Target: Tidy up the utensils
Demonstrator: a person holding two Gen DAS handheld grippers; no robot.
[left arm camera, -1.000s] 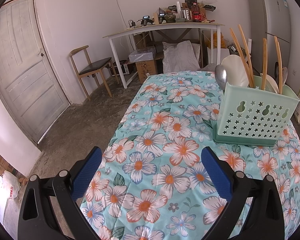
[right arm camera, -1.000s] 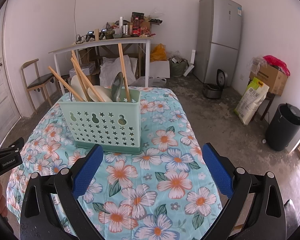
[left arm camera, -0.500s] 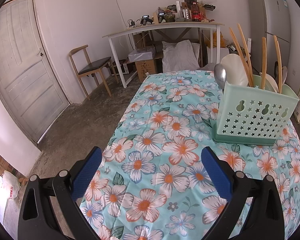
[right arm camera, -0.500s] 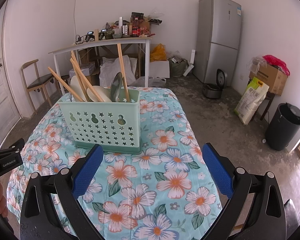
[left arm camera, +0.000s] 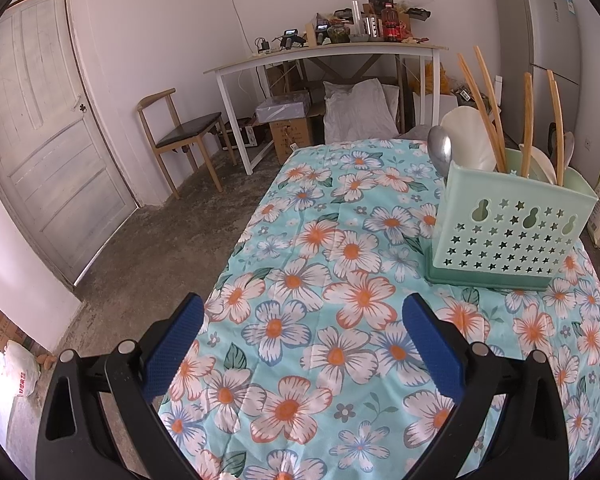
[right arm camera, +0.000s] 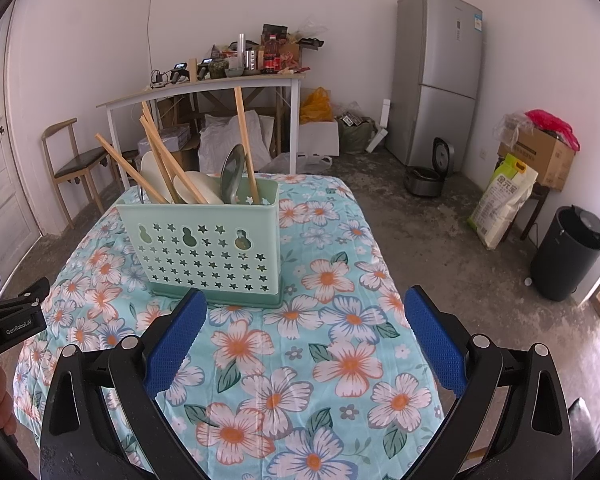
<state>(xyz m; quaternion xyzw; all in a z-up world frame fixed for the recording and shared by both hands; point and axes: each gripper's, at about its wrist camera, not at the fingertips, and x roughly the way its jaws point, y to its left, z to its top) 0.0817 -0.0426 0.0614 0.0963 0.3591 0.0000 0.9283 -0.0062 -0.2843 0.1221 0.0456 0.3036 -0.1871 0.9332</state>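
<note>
A mint-green perforated utensil holder [right arm camera: 204, 248] stands upright on the floral tablecloth [right arm camera: 340, 360]; it also shows in the left wrist view [left arm camera: 508, 232] at the right. It holds wooden chopsticks [right arm camera: 156, 168], white spoons [right arm camera: 198, 192] and a metal spoon [right arm camera: 232, 174]. In the left wrist view the chopsticks [left arm camera: 480, 108] and a metal spoon [left arm camera: 439, 152] stick out of it. My right gripper [right arm camera: 302, 344] is open and empty just in front of the holder. My left gripper [left arm camera: 302, 348] is open and empty, left of the holder.
The floral-covered table [left arm camera: 300, 208] drops off at its left edge to a concrete floor. A wooden chair [left arm camera: 180, 136], a cluttered white desk [left arm camera: 324, 56] and a grey fridge [right arm camera: 440, 76] stand at the back. A black bin [right arm camera: 568, 252] stands at the right.
</note>
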